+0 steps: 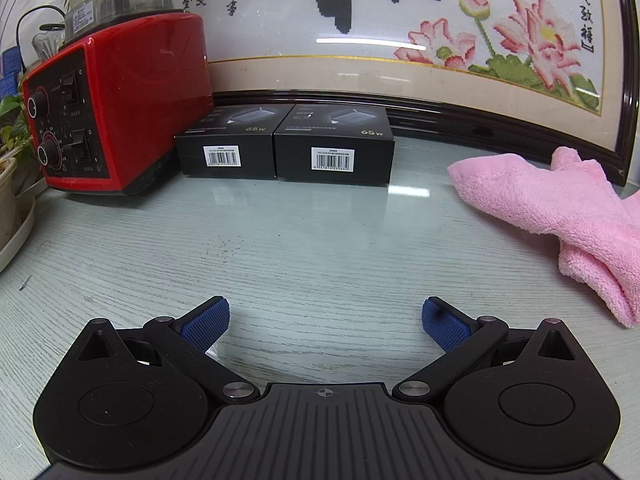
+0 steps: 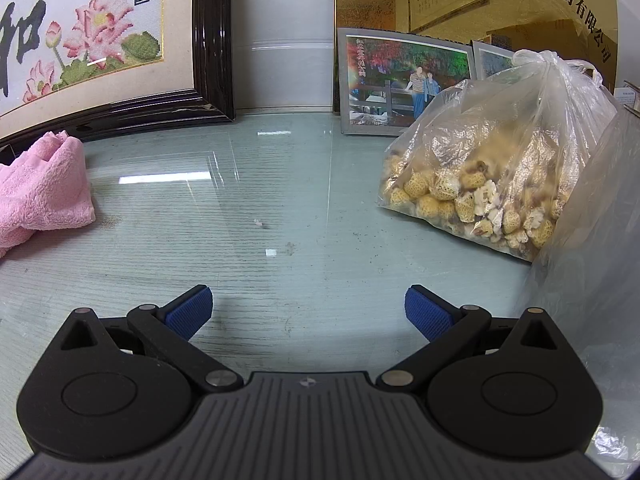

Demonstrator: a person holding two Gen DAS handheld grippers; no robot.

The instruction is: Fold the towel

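Pink towel (image 1: 560, 208), rumpled, on glass-topped desk (image 1: 304, 240) before framed embroidery (image 1: 400, 40), lying between left claw (image 1: 325, 322) and right claw (image 2: 308, 310), both spread wide, holding nothing.

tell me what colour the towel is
Pink, a plain fluffy towel; it shows best in the left wrist view.

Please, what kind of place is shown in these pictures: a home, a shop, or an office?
Probably a home or a small office, on a glass-topped table. A framed cross-stitch picture leans at the back, a red blender stands beside two boxed chargers, and framed photographs stand behind a plastic bag of food.
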